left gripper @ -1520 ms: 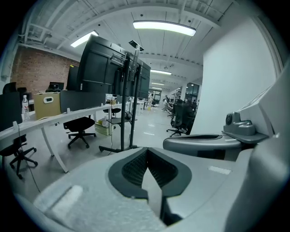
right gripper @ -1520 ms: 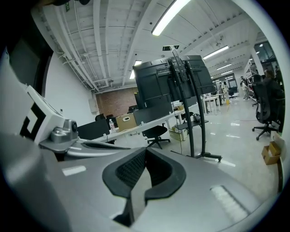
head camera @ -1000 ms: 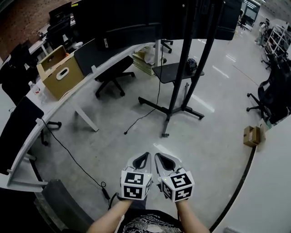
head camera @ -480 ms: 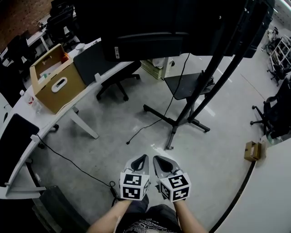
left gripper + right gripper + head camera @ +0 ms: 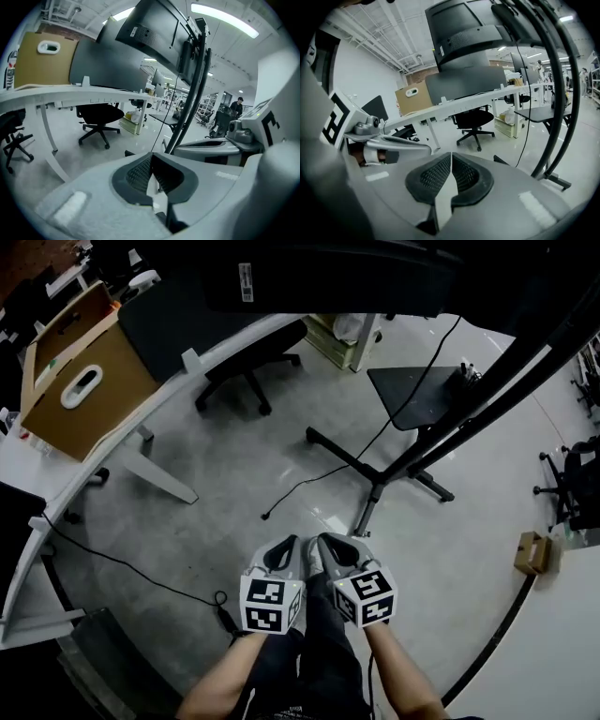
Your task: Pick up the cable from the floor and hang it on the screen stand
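Down low, the left claw (image 5: 289, 545) and the right claw (image 5: 328, 542) sit side by side. The left claw is closed and empty. The right claw's jaws touch at the tips and are just starting to open, with nothing between them. Past them, the black cable (image 5: 323, 476) lies on the floor, near the screen stand (image 5: 375, 486). Farther left is the white table (image 5: 56, 493) with a brown box (image 5: 75, 395).

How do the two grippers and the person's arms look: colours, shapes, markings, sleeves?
The left gripper and the right gripper look alike: pale grey, rounded shells that narrow toward the tips, with dark, grid-textured pads inside. Each carries a white cube with black square markers. The forearms are bare; no sleeve shows.
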